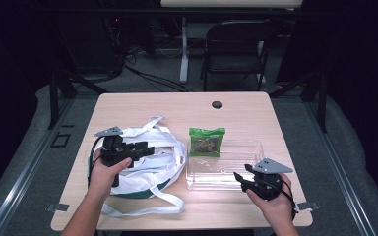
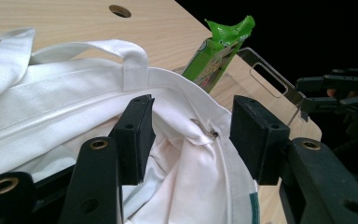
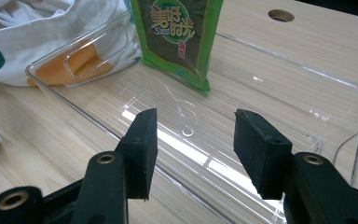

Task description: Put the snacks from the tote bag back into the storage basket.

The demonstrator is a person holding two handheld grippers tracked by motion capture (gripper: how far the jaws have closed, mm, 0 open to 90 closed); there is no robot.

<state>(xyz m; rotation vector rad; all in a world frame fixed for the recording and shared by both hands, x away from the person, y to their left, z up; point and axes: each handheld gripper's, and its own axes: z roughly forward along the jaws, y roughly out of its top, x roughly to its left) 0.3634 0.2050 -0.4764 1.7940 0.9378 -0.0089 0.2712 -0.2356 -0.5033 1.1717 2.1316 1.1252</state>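
At the lower right of the high view, the right gripper [image 1: 239,178] hangs with jaws spread and empty over the near rim of the clear tray [image 1: 246,147]. At left centre, the left gripper [image 1: 145,149] sits with jaws spread around the white bag [image 1: 152,164] opening, not pinching it. Farther back, the green packet [image 1: 206,141] leans in the tray's far left corner.

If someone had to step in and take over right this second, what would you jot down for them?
Left tool: jaws apart, poised at the rim of the white tote bag, near its zipper pull; the cloth lies between the jaws, but they do not clamp it.
Right tool: jaws apart, nothing held, at the near edge of the clear plastic bin.
Green snack packet: stands in the bin, leaning at its far left corner, next to the bag.
Done: bag lies on the table, its mouth partly open.
Left, probably: hold the bag open, pick up the packet, put it into the bag.
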